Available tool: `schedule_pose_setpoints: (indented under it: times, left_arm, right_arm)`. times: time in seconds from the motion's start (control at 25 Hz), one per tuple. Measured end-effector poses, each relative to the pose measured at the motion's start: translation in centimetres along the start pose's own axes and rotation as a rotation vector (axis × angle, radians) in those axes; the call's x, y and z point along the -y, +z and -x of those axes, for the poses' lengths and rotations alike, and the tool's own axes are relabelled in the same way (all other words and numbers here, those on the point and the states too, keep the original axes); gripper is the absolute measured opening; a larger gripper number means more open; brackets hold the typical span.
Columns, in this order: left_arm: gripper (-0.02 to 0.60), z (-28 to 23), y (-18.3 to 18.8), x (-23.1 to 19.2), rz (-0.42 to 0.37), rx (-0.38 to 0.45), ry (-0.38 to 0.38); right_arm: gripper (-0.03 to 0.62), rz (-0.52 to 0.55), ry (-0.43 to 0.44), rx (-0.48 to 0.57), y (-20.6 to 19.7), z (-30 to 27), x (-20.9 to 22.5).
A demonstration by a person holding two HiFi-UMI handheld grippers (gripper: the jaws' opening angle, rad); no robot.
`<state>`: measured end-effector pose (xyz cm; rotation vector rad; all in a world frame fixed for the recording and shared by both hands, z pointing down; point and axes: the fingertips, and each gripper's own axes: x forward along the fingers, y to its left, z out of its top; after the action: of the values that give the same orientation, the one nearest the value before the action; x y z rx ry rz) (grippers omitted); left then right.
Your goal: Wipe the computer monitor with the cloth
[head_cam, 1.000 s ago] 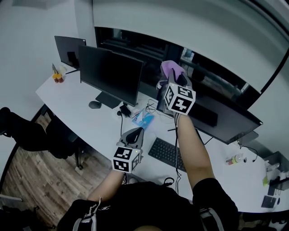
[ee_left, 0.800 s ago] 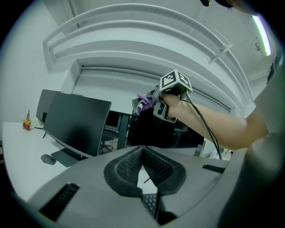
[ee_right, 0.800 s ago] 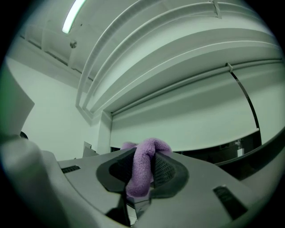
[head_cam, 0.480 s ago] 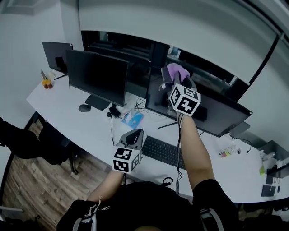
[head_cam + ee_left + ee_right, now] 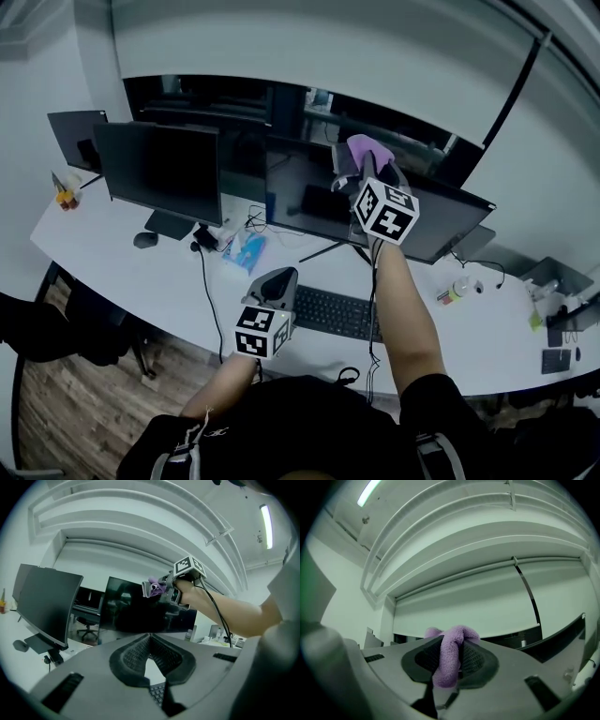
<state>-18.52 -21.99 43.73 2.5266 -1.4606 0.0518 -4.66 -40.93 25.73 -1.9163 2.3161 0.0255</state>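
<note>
Right tongs [image 5: 451,654] pinch the purple cloth [image 5: 364,148]; a fold bulges out past the tips. Left tongs [image 5: 150,639] are pressed together at the tips with nothing between them, held low and near, over the keyboard [image 5: 328,312].

Key relation: the cloth sits at the top edge of the centre monitor [image 5: 300,192], right of its middle. The dark screen lies below the cloth and runs out to both sides of it. The monitor's long axis runs left-right along the worktop [image 5: 122,272], tilted a bit in the head view. The right gripper view points up at the wall and ceiling, not the panel, so the tongs look angled above the screen. In the left gripper view the cloth overlaps the top rim. Contact with the glass can't be confirmed.

The right hand is by far the nearer one, so wiping falls to it. Likely next move: tip the cloth down onto the face and sweep sideways along the long axis, most of the screen being to the left.

Surroundings:
- second monitor [image 5: 159,169] just left of the target, edges close together
- mouse [image 5: 145,240] and a blue packet [image 5: 242,251] on the worktop below
- small bottle [image 5: 452,292] to the right
- cables trailing near the stand

Nothing blocks the screen face. The cord hanging from the right gripper runs down in front of the panel and may drag. Pushing hard high on the panel could rock the stand.
</note>
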Motion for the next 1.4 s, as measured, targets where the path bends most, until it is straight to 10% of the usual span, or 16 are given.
schedule_pose_setpoints:
  times: [1.4]
  left_arm:
    - [0.014,-6.3,-1.0,11.5,-0.063,-0.074,-0.183]
  right_arm:
    - [0.106,0.063,-0.431,-0.043,2.6,10.1,30.6]
